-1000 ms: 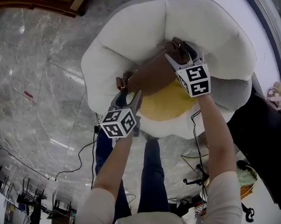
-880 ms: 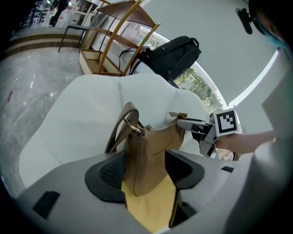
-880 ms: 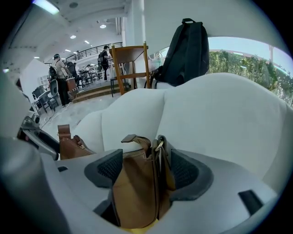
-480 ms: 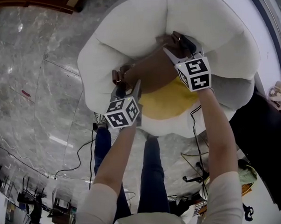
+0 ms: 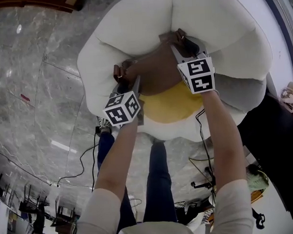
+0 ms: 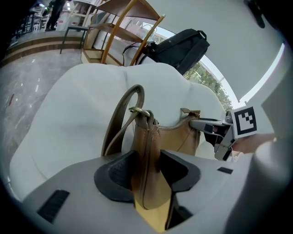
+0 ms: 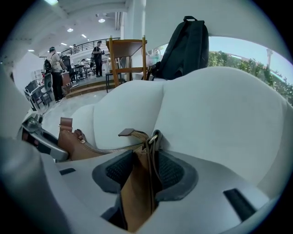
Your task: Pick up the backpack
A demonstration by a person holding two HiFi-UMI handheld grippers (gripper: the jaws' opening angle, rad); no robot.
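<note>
My left claw (image 6: 149,165) and right claw (image 7: 144,170) are just closing, each pinching an end of the brown bag (image 5: 154,72) lying on the white chair (image 5: 215,28). Only the gripper views are showing a black backpack (image 7: 185,45) behind it.

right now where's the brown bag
Mid head view, brown bag on the white seat; left gripper and right gripper have just been closing on its ends.

Place: an open lobby or lounge is showing.
Floor: polished marble floor (image 5: 32,61) is gleaming.
Background: people (image 7: 56,75) are standing near chairs (image 7: 35,93).
</note>
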